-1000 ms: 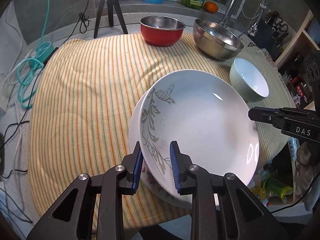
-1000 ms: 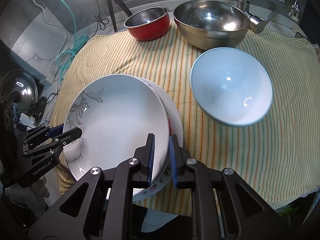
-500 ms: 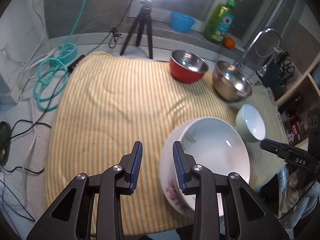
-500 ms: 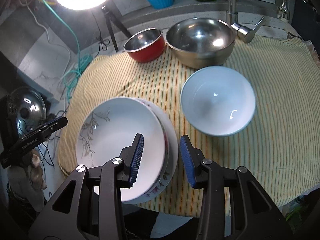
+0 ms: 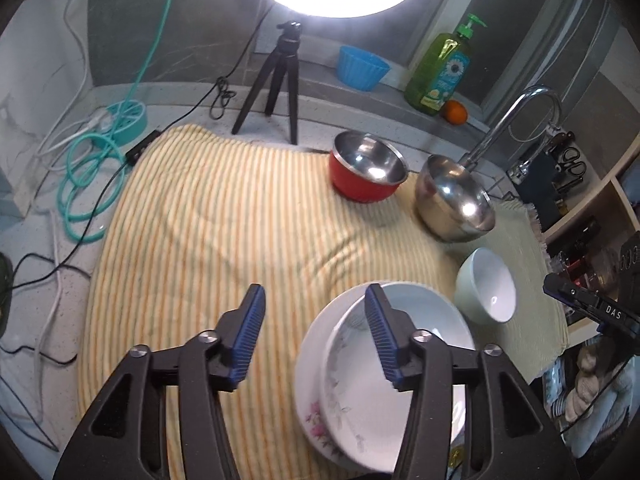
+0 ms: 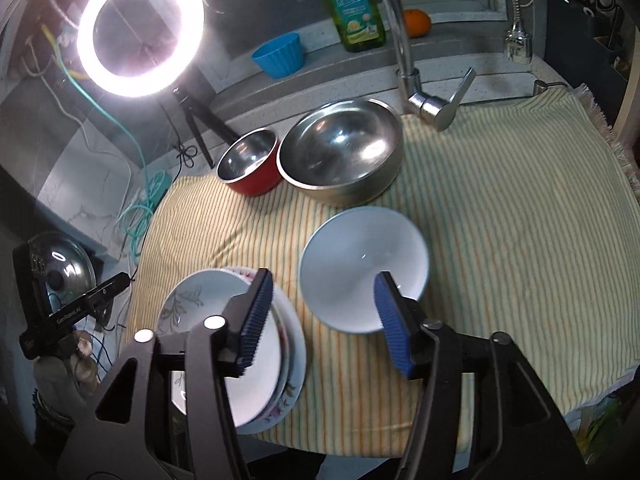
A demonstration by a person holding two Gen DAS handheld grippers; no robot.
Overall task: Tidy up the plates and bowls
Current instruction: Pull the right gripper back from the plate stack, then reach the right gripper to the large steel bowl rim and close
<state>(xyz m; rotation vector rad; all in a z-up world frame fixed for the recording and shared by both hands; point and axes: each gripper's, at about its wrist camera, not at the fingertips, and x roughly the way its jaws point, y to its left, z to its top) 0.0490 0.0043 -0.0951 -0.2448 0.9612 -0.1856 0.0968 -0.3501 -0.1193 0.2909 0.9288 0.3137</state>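
Two white floral plates sit stacked (image 5: 352, 384) on the striped cloth (image 5: 224, 216) near its front edge; the stack also shows in the right wrist view (image 6: 200, 312). A pale bowl (image 5: 486, 284) (image 6: 360, 256) stands beside the stack. A red bowl (image 5: 366, 172) (image 6: 250, 166) and a steel bowl (image 5: 456, 200) (image 6: 340, 148) stand at the back. My left gripper (image 5: 314, 332) is open and empty, raised above the cloth left of the stack. My right gripper (image 6: 326, 320) is open and empty, raised between the stack and the pale bowl.
A ring light (image 6: 140, 28) on a tripod (image 5: 280, 80) stands behind the cloth. A faucet (image 6: 404, 48), soap bottle (image 5: 440, 68), blue cup (image 5: 362, 68) and orange (image 5: 456, 112) line the back ledge. Teal hose and cables (image 5: 84, 184) lie left. Shelves (image 5: 592, 208) stand right.
Both grippers let go of the plate stack, opened wide and pulled up and back. The plates now rest stacked on the cloth.
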